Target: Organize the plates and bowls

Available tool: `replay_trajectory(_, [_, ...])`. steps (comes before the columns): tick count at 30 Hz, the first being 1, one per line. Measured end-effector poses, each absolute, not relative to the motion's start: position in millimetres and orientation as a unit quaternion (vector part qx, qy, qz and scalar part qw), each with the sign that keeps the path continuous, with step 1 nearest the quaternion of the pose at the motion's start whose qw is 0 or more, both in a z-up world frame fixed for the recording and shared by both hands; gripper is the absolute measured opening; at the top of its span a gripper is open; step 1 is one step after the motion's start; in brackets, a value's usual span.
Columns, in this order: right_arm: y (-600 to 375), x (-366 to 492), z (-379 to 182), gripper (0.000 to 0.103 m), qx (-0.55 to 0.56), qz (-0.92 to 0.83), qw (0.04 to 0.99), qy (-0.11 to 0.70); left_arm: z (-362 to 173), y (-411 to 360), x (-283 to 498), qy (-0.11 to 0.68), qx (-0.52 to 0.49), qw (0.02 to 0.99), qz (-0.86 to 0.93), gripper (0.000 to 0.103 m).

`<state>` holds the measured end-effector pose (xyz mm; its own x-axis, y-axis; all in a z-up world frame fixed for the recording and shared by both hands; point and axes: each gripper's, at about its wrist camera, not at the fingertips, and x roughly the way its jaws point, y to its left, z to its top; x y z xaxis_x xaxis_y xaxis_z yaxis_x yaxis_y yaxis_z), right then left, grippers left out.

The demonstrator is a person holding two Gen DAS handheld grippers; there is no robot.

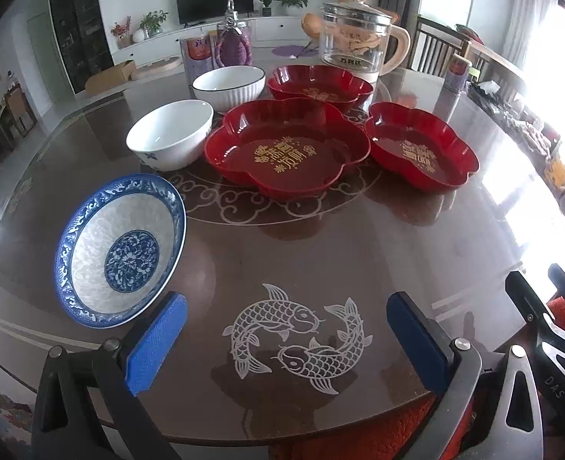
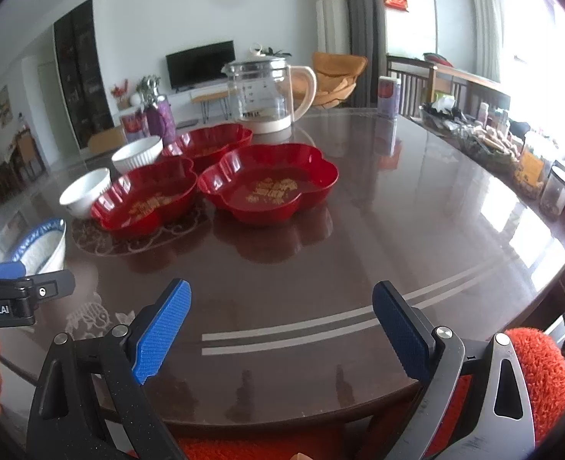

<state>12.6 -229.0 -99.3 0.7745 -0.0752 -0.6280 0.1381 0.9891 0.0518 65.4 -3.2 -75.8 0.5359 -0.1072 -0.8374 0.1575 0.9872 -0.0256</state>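
Observation:
A blue-and-white patterned bowl [image 1: 119, 251] stands on the dark table at the near left, just ahead of my left gripper's left finger; it also shows in the right wrist view [image 2: 42, 247]. Behind it stand a plain white bowl [image 1: 171, 134] and a ribbed white bowl [image 1: 228, 86]. Three red flower-shaped plates lie in the middle: one centre [image 1: 286, 149], one far [image 1: 318, 84], one right [image 1: 420, 145]. My left gripper [image 1: 286, 339] is open and empty over the fish inlay. My right gripper [image 2: 282, 329] is open and empty near the table's front edge.
A glass kettle [image 1: 355, 38] stands behind the red plates, beside a purple bottle [image 1: 234, 44] and a carton [image 1: 198, 55]. Jars and snack packets [image 2: 512, 153] line the table's right edge. An orange cushion [image 2: 531, 375] lies below the front edge.

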Motion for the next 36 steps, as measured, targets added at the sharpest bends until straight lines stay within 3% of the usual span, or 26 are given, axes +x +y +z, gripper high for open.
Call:
replay_trajectory(31, [-215, 15, -107, 0.097, 0.032, -0.025, 0.94, 0.339, -83, 2, 84, 0.504, 0.023, 0.86, -0.077, 0.103])
replay_trajectory(36, [-246, 32, -103, 0.098, 0.126, 0.005, 0.926, 0.356, -55, -16, 127, 0.497, 0.038, 0.858, -0.126, 0.103])
